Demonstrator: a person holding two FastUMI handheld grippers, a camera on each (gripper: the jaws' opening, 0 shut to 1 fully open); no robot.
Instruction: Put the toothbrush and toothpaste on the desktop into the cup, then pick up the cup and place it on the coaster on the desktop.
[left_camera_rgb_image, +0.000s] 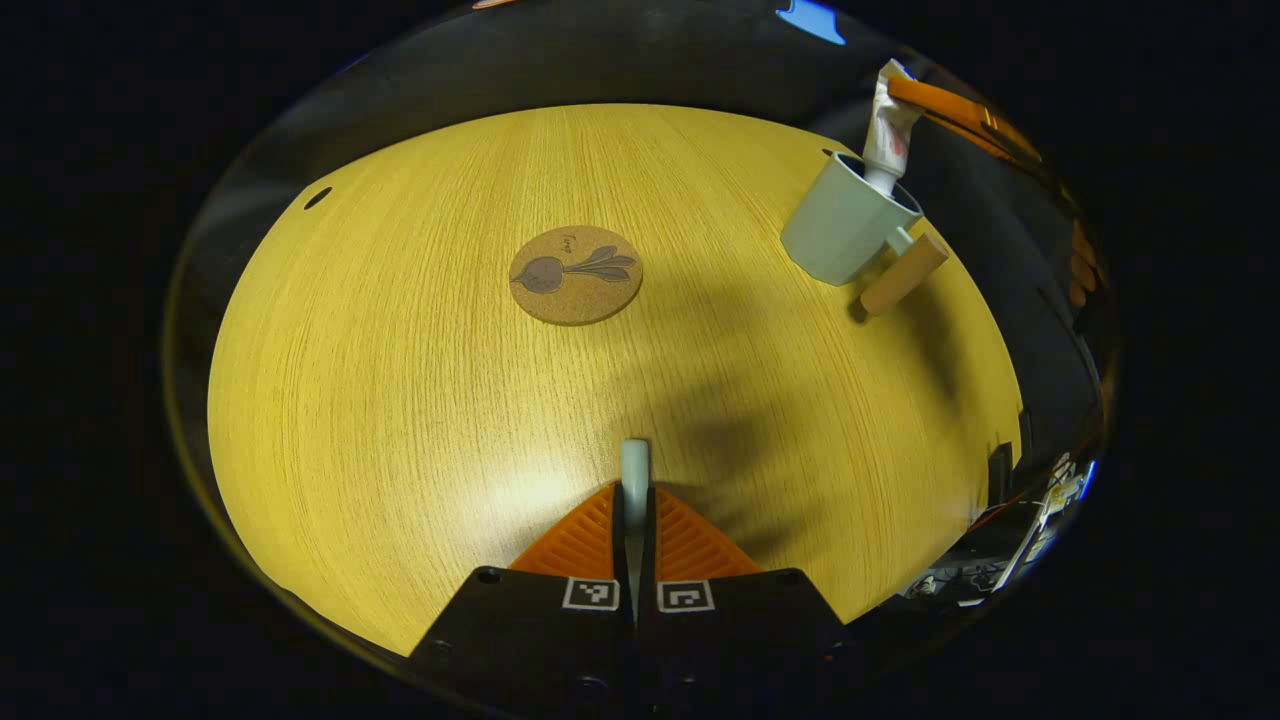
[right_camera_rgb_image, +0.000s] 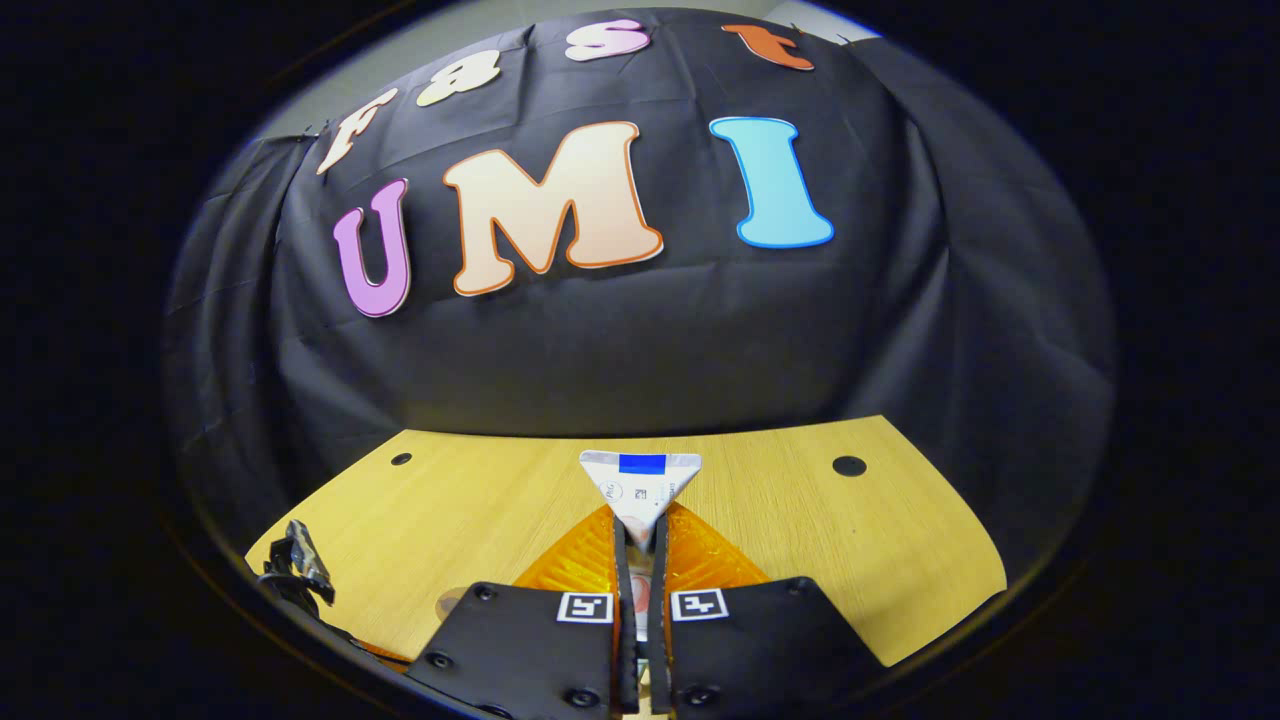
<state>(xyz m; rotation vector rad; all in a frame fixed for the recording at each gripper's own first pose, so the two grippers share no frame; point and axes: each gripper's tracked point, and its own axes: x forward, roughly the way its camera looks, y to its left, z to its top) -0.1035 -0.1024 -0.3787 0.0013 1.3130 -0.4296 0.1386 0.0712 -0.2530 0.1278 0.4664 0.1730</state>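
Toothpaste (left_camera_rgb_image: 890, 135) stands cap-down in the cup (left_camera_rgb_image: 845, 225), far right of the left gripper (left_camera_rgb_image: 634, 500).
Left gripper clamped on the toothbrush (left_camera_rgb_image: 634, 475), over the desktop (left_camera_rgb_image: 400, 400); coaster (left_camera_rgb_image: 576, 275) ahead, bare. Right gripper (right_camera_rgb_image: 640, 540) pinches the toothpaste tube's flat end, seen w/ the cup in the left gripper view.
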